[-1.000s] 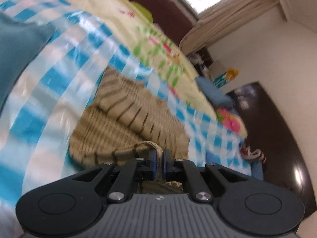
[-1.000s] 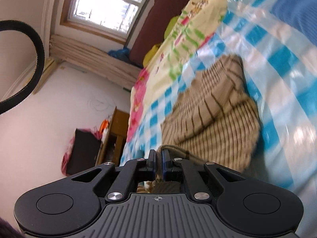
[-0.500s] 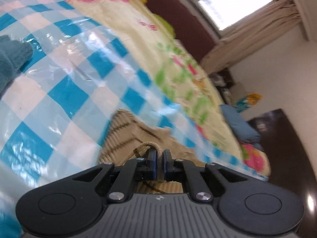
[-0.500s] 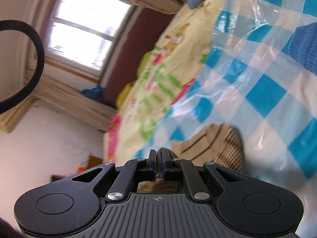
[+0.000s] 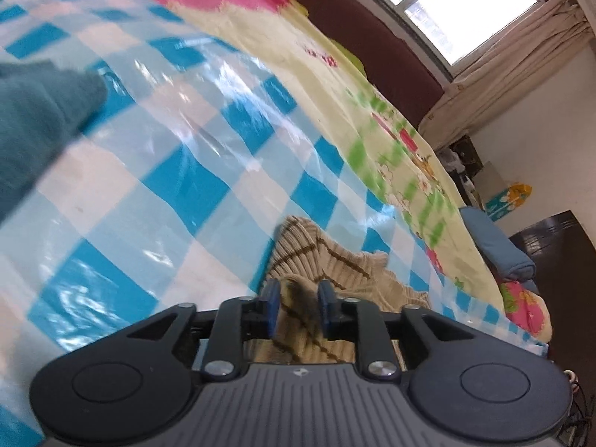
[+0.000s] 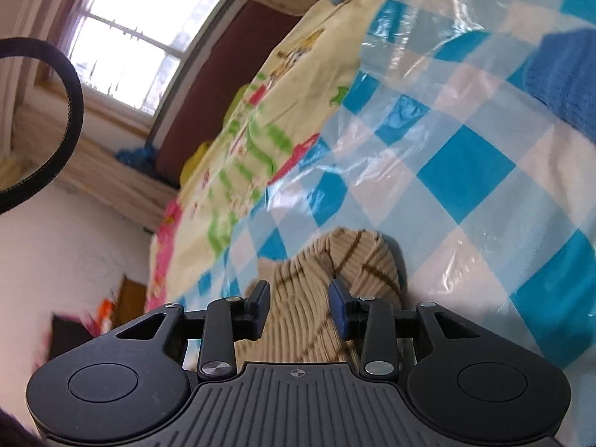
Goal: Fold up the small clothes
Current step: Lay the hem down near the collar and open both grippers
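A small beige knit garment with brown stripes (image 5: 335, 260) lies folded over on the blue-and-white checked plastic sheet (image 5: 149, 186). My left gripper (image 5: 298, 305) hovers low over its near edge. Its jaws are opening, and a fold of the fabric lies loose between the blue pads (image 5: 270, 303), which do not press on it. In the right wrist view the same garment (image 6: 354, 257) sits under my right gripper (image 6: 300, 307). Those jaws are opening too and stand wider, with the knit below and between the fingers (image 6: 339, 309), not gripped.
A teal garment (image 5: 29, 123) lies at the sheet's left, and a blue knit one (image 6: 566, 74) at its right. Beyond the checked sheet is a yellow cartoon bedspread (image 5: 372, 119), a dark headboard and a window. A black strap loop (image 6: 70, 111) hangs beside the right gripper.
Both grippers carried the garment's edge forward and down over the rest of it. Their jaws, shut on the fabric before, have now parted and let it go.
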Tool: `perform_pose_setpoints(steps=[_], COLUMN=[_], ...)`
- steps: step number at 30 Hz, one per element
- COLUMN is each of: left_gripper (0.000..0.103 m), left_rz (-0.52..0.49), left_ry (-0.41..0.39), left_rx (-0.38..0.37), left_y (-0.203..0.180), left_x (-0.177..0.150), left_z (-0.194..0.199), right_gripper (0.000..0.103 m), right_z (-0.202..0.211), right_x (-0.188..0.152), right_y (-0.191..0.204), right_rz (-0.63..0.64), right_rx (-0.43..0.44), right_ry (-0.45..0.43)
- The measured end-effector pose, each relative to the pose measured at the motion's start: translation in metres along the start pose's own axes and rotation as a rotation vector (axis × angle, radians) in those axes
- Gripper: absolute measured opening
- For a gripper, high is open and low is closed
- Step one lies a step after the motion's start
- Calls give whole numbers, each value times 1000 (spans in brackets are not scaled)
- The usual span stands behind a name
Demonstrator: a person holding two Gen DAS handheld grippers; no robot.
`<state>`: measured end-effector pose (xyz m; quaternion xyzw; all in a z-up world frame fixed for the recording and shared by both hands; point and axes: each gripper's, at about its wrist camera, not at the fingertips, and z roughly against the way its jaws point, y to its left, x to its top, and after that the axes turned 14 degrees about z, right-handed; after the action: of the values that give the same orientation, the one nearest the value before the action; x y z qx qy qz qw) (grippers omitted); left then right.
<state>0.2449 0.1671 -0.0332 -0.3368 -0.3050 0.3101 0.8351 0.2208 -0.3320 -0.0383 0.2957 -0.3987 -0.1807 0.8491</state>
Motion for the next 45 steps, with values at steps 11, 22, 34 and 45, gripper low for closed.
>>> perform_pose_setpoints(steps=[11,22,34,45], left_gripper=[53,19,19,31], left_rz=[-162,-396,-274,-297], left_ry=[47,-12,-54,-269], left_rx=[56,218,210,219], left_y=[-16,-32,-15,-24], left_x=[-17,-27,-19,-59], left_z=[-1,-22,-25,28], right_gripper=[45,5,12,32], right_z=[-32,-33,-38,-31], right_x=[-11,2,0,-20], right_y=[33,46,14,110], right_rz=[292,472,303,555], right_rx=[-136,-234,-246,-152], right_ry=[108,77,69,101])
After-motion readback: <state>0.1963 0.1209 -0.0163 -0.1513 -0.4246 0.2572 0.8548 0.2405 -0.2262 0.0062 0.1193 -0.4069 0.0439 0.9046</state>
